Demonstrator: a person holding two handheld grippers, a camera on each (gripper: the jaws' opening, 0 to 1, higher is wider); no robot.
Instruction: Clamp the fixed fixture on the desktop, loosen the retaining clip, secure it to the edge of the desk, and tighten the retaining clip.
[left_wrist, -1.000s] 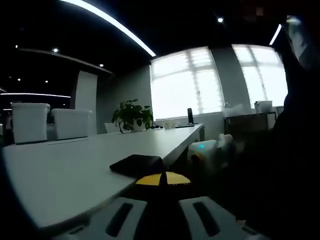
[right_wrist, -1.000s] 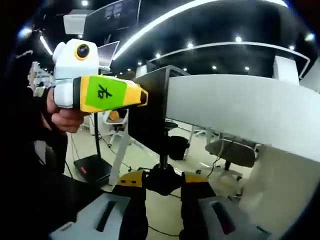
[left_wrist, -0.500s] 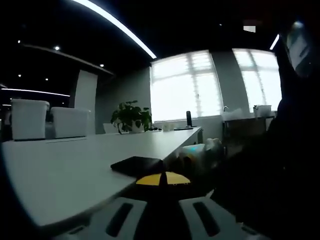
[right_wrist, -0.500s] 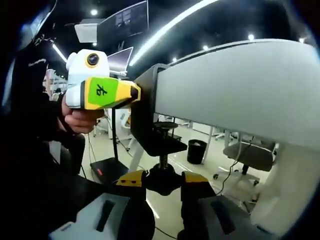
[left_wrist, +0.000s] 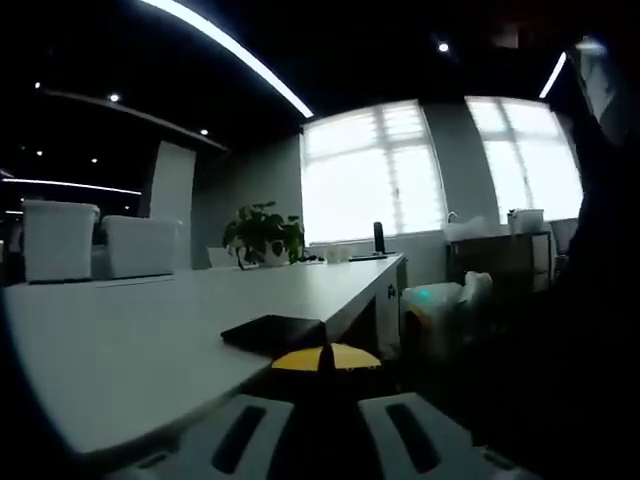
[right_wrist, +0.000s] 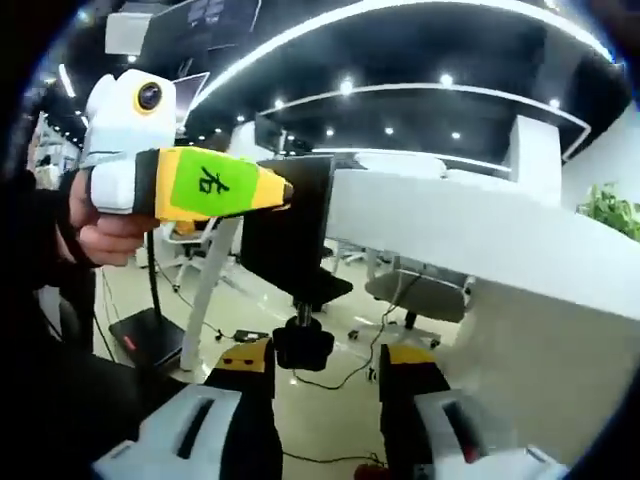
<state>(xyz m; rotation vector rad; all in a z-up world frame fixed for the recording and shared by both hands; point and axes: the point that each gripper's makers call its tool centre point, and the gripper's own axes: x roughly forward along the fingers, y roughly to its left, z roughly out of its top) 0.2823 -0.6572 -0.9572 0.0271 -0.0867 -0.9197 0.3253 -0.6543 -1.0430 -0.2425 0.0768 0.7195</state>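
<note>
- At the bench edge, in the right gripper view, the black fixture (right_wrist: 290, 235) sat hooked over the white bench (right_wrist: 480, 235); its upper arm lay on top, its lower arm hung beneath, and a screw with a round black knob (right_wrist: 302, 347) pointed down from it.
- Our left tool (right_wrist: 285, 192), yellow-tipped with a green label, met the fixture's upper corner; in the left gripper view its tips (left_wrist: 325, 357) sat closed down on the fixture's dark top plate (left_wrist: 272, 331), so we judged it clamped there.
- Our right tool (right_wrist: 325, 370) stood with its jaws wide to either side of the knob; whether either pad touched it we could not tell.
- We judged the fixture rigid metal, fairly weighty for its size, not fragile; its painted faces looked smooth and apt to slip under a light grip.
- The knob looked the place to take hold for turning; the frame's flat upper arm the place to steady it.
- The bench top (left_wrist: 150, 330) was white, flat and smooth, with a thick rounded edge; a clamp pad could creep on it until screwed tight.
- The room was a dim office; strip lights (left_wrist: 230, 50) ran overhead, bright windows (left_wrist: 375, 170) and a potted plant (left_wrist: 262, 232) stood at the far end.
- Under the bench we saw a pale floor, chairs (right_wrist: 420, 295) and trailing cables.
</note>
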